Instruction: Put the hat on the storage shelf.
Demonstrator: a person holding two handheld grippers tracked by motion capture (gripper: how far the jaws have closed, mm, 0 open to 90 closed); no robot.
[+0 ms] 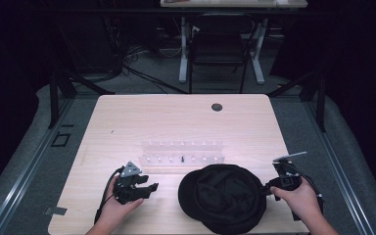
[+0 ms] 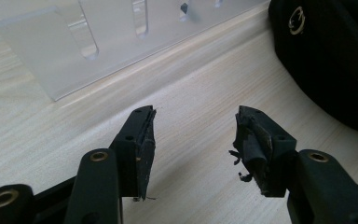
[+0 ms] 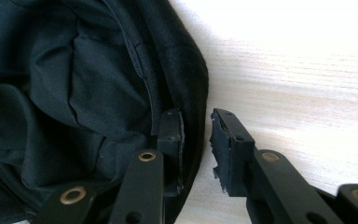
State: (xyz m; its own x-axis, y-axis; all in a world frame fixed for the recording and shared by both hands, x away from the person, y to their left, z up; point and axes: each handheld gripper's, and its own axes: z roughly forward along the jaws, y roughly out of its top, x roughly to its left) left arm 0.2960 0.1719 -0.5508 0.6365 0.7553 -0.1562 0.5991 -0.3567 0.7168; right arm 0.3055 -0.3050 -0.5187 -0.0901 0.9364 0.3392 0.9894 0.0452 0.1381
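From the high view I see the black cap (image 1: 223, 197) lying upside down on the pale wooden surface (image 1: 127, 122), near its front edge, and I take it as my landmark. My right tongs (image 1: 266, 190) sit at the cap's right rim, held by my right hand (image 1: 299, 195), while my left tongs (image 1: 152, 188) rest well to the cap's left in my left hand (image 1: 120, 203), pointing toward it. Just behind the cap lies a clear plastic rack (image 1: 182, 152) with rows of small pegs, and a dark round grommet (image 1: 217, 106) sits far behind it near the back edge of the surface. In the left gripper view my left tongs (image 2: 193, 140) are released, with bare wood in the gap; the cap (image 2: 331, 60) fills the upper right corner, showing a small metal eyelet (image 2: 296, 19), and the clear rack (image 2: 112, 37) runs across the top, to the cap's left. In the right gripper view my right tongs (image 3: 196, 144) straddle the rim of the cap (image 3: 74, 93): one pad lies inside against the dark lining, the other stands outside over the wood, with a sliver of gap to the fabric, so the grip is not yet clenched on it.
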